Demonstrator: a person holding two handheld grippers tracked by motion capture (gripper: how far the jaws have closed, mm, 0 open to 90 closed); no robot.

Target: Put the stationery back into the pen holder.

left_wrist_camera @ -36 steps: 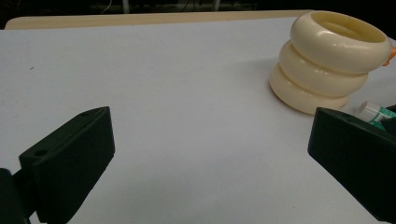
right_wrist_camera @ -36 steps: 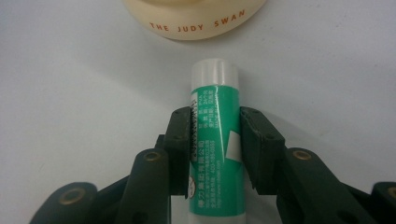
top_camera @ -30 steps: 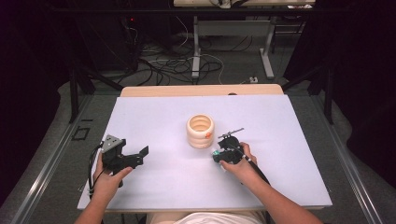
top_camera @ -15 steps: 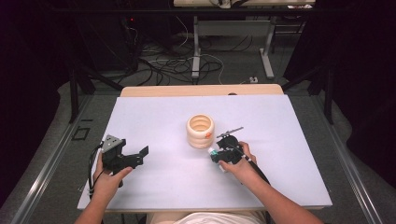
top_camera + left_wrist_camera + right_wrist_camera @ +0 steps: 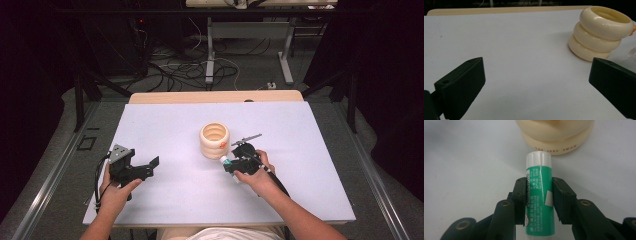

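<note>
Your right gripper (image 5: 539, 195) is clamped on the green tube (image 5: 539, 202), mid-table, clear cap just beside the cream ringed holder (image 5: 214, 140). Your left gripper (image 5: 145, 167) sits jaws wide apart near the table's (image 5: 310, 200) left edge.

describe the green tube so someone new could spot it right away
On the white table, find the cream ringed cup near the middle. Just beside it, the right claw grips a small tube: the one green thing there, with a clear cap.

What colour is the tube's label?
Green label with a clear cap; right gripper view.
</note>
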